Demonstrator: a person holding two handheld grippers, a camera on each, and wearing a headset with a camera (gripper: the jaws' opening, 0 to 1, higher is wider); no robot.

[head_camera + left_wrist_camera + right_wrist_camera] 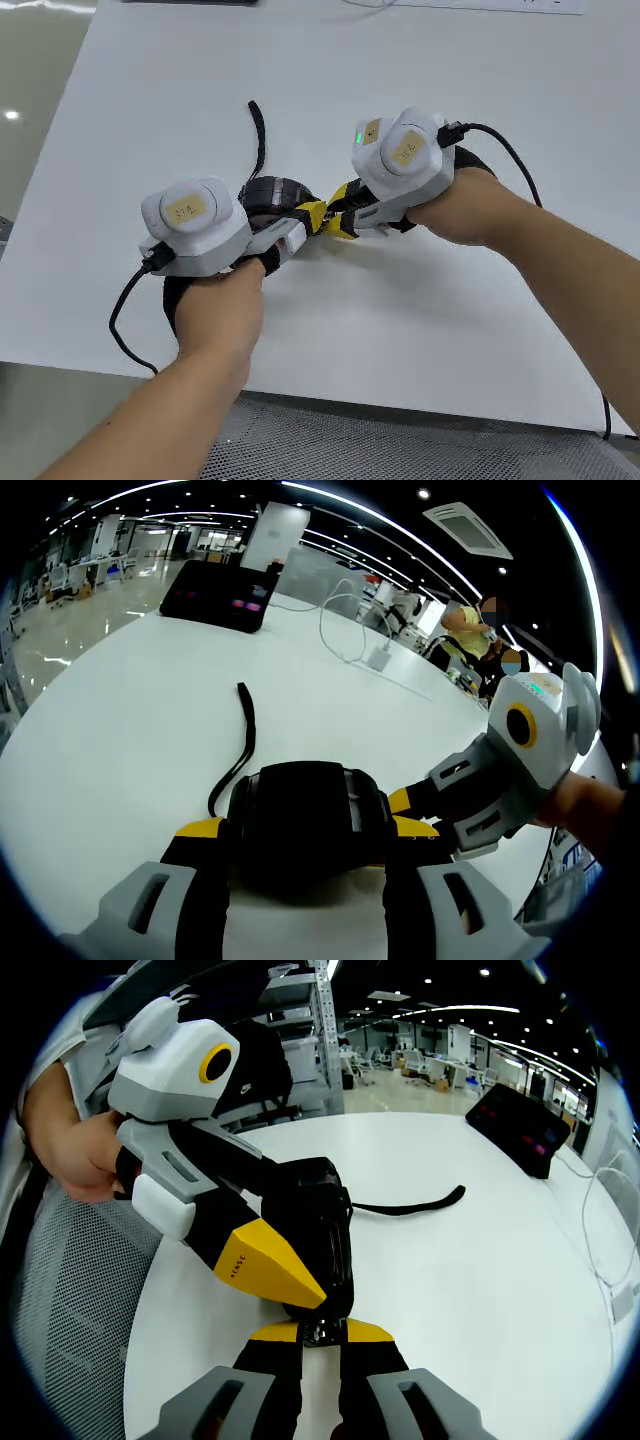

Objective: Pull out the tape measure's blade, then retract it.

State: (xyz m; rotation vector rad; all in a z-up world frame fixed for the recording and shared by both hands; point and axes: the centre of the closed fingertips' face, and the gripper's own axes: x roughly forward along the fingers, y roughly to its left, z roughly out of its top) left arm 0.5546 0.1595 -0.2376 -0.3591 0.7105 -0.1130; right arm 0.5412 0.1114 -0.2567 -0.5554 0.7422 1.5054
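A black tape measure (272, 194) lies on the white table (400, 300), its black wrist strap (258, 135) trailing away from me. My left gripper (296, 211) is shut across its case (305, 820), one yellow fingertip (200, 828) on each side. The right gripper (336, 212) meets it from the right. In the right gripper view my right gripper (322, 1333) is shut on the small metal blade tip (322, 1334) at the case's (315, 1215) mouth. Almost no blade shows. The left gripper (200, 1170) comes in from the left there.
A black tablet-like device (215, 595) and a white cable with a plug block (378, 658) lie at the table's far side. The near table edge (300, 385) runs just under my arms, with a mesh chair seat (85, 1290) below. People sit in the background.
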